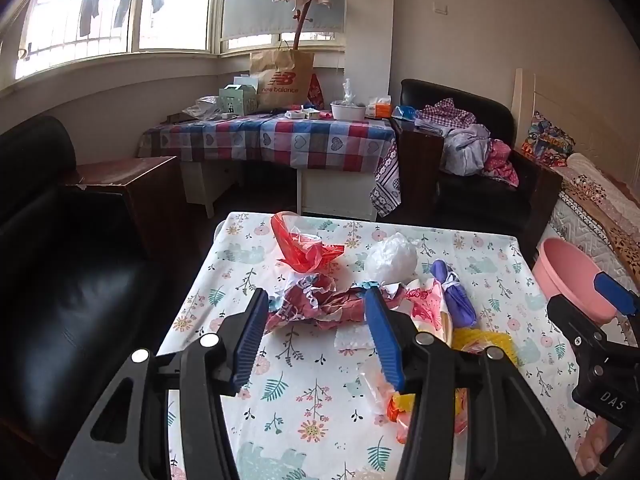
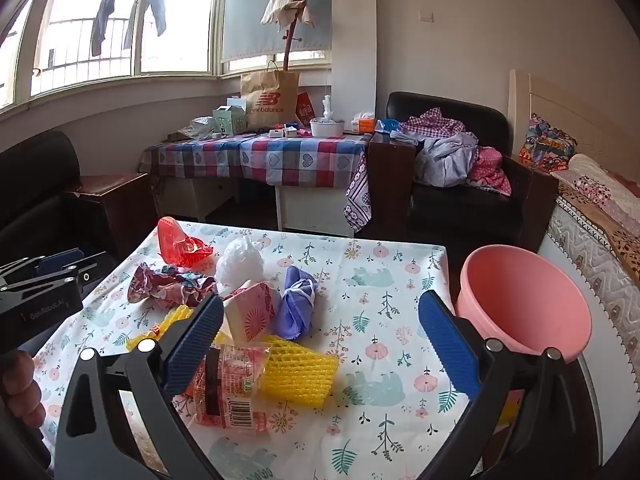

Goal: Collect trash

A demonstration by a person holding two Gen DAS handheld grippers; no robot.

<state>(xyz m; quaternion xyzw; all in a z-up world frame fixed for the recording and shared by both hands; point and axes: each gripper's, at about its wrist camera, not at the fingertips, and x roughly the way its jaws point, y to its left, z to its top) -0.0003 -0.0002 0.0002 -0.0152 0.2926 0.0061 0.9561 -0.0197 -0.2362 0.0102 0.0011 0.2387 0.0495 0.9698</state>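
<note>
Hiding part of the crumpled red wrapper (image 1: 316,308), the left claw (image 1: 316,326) is wide. The right claw (image 2: 320,340) is wide too, covering some yellow foam net (image 2: 296,372). Trash lies on the surface (image 2: 384,420) beside a pink bucket (image 2: 528,304).

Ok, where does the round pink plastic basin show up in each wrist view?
Left wrist: round pink plastic basin at the right edge, partly behind the right gripper.
Right wrist: basin right of centre, past the table's right edge.
Shared landmark: knotted purple plastic bag on the table.
</note>
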